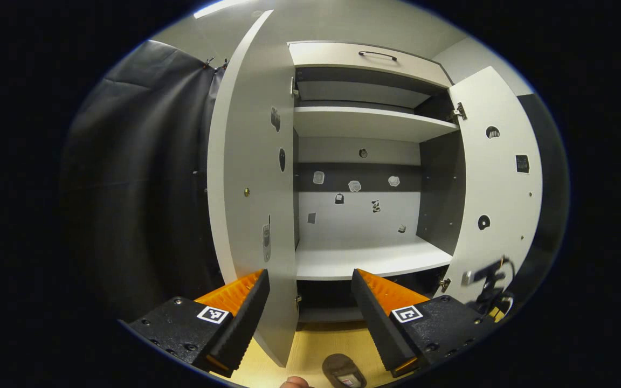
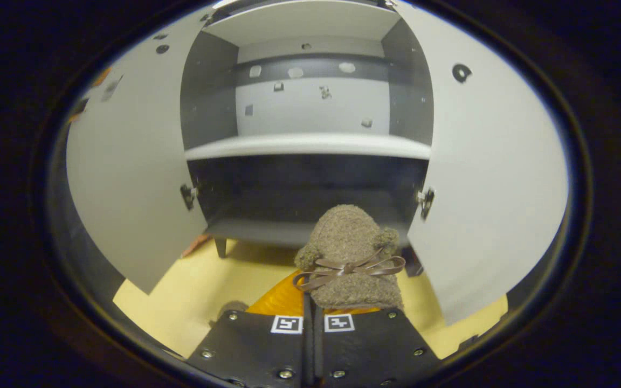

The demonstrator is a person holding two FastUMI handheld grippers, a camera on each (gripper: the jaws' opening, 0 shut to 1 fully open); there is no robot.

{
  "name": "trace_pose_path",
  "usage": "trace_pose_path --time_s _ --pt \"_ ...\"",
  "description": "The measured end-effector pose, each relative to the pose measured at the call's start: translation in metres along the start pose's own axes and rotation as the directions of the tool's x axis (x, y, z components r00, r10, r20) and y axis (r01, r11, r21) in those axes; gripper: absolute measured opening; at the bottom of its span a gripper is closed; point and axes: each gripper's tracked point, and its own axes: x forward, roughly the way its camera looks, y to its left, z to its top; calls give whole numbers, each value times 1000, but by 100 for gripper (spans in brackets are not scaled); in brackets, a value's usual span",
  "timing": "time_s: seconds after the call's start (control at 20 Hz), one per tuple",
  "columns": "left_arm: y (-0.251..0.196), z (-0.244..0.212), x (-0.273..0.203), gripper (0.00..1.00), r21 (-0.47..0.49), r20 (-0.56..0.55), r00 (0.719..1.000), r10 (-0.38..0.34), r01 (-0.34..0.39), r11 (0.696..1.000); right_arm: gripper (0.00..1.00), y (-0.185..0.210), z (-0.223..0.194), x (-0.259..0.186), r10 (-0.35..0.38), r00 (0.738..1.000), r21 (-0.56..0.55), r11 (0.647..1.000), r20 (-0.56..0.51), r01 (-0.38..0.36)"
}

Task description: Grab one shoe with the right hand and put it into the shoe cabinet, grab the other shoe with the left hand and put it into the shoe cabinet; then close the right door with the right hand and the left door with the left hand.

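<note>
**Status: first shoe held before open cabinet**

The shoe cabinet [image 1: 370,161] stands before me with its left door [image 1: 246,178] and right door [image 1: 496,178] swung wide. My left gripper [image 1: 310,318] has its jaws apart, holding nothing, aimed at the middle shelf [image 1: 370,258]. My right gripper [image 2: 310,323] has its jaws together, clamped on a fuzzy brown slipper [image 2: 351,258] (ribbon bow on top), held above the yellow floor [image 2: 197,285] before the bottom compartment [image 2: 299,194]. The other shoe [image 1: 344,371] lies on the floor below my left gripper.
</note>
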Motion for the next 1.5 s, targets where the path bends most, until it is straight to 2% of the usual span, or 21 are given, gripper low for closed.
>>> trace_pose_path --time_s 0.15,0.35,0.55,0.75,1.0,1.3,1.35,1.5 --pt "0 1 0 94 -9 2 1000 0 0 1000 1 -6 86 18 9 996 -9 1000 92 -8" --pt "1 1 1 94 -12 4 1000 5 -5 1000 1 -21 177 62 -4 985 -42 999 175 11" --pt "1 1 0 94 -7 1 1000 14 -14 1000 0 -31 228 126 -8 985 -67 998 175 20" --pt "1 0 2 94 5 -6 1000 30 -30 1000 0 -38 245 184 -16 990 -79 996 142 27" --pt "3 -1 4 94 14 -7 998 60 -60 998 0 -56 242 233 -54 995 -64 996 88 60" --pt "3 -2 5 94 18 -7 997 80 -80 997 2 -71 228 256 -97 995 25 995 13 97" --pt "3 -1 5 94 18 -7 997 82 -81 997 6 -72 226 260 -101 995 38 994 -1 101" --pt "3 -1 5 94 13 -7 997 81 -81 997 8 -69 221 257 -88 995 75 993 -39 91"
